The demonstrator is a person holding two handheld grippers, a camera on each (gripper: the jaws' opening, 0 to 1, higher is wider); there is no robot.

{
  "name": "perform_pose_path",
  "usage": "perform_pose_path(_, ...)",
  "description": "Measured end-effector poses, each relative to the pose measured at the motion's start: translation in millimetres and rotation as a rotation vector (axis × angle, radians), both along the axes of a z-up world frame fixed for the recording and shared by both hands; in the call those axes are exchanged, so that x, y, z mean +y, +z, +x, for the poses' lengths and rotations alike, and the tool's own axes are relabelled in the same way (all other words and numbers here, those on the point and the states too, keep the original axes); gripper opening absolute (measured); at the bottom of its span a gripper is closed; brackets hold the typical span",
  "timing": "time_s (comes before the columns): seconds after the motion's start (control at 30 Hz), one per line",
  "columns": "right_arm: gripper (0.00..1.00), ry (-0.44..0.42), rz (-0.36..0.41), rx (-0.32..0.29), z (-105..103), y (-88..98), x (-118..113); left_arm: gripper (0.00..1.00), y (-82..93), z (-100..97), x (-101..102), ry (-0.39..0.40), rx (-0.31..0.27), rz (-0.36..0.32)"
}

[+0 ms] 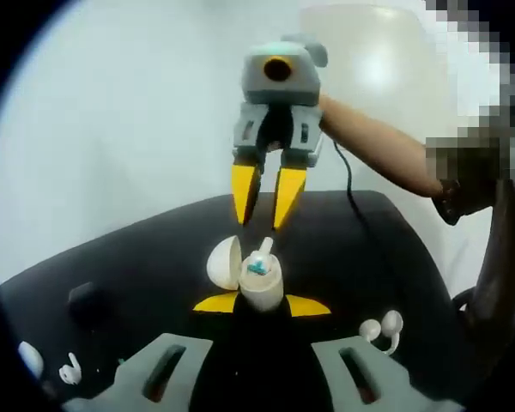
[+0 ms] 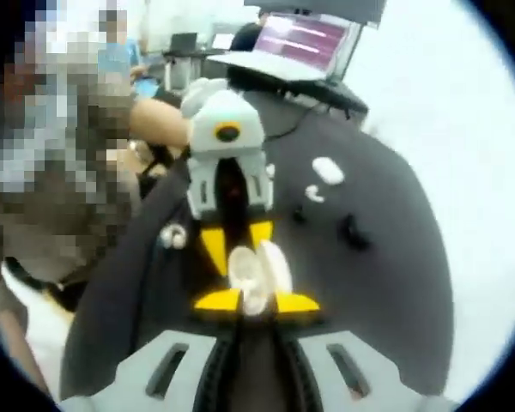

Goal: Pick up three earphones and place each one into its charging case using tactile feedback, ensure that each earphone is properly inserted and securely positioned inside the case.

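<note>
Both grippers share one build. The right gripper [image 1: 267,204] has a grey, boxy body with recessed slots and two tapering yellow jaws; a thin black cable trails from it. The left gripper [image 2: 238,247] looks identical.

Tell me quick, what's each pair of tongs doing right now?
Left tongs: closed on the charging case.
Right tongs: over the earphone, grip cannot be told.

A black table [image 1: 386,249] carries the things. Loose white earphones lie on it: one pair [image 1: 382,329] and another [image 1: 69,371].
</note>
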State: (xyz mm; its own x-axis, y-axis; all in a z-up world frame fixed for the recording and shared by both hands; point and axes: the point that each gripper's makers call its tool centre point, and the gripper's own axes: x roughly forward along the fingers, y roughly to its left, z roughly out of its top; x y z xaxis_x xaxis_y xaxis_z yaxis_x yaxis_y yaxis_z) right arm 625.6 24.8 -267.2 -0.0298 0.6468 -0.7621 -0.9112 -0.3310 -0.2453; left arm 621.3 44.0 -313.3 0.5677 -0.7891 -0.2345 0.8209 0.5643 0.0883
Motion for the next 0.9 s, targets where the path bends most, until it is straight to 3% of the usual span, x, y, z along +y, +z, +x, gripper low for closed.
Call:
perform_pose_path(0.07,0.12,0.030,-0.008,-0.030,-4.4,-3.5,-3.3,0.16,0.0,0.3,0.1,0.000,0.002,-0.001)
perform_pose_path(0.27,0.12,0.118,-0.039,-0.228,-3.9,-11.3,-2.2,0.16,0.1,0.7,0.1,0.001,0.005,-0.003)
perform_pose_path(0.37,0.12,0.128,-0.053,-0.236,-9.0,-13.3,-0.8,0.16,0.0,0.7,0.1,0.002,0.005,-0.003)
perform_pose_path(0.47,0.12,0.160,-0.111,-0.304,-6.6,-18.7,-2.6,0.16,0.0,0.7,0.0,0.003,0.004,-0.002)
perform_pose_path(0.6,0.10,0.160,-0.111,-0.336,-4.4,-19.9,1.0,0.16,-0.1,0.9,0.1,0.005,0.002,0.000)
perform_pose_path(0.7,0.07,0.208,-0.138,-0.367,-4.2,-22.4,-0.3,0.16,-0.7,0.5,0.1,0.005,0.003,0.003)
perform_pose_path(0.9,0.07,0.224,-0.183,-0.344,-2.6,-19.1,-3.1,0.16,-0.4,0.9,-0.1,0.004,-0.003,0.002)
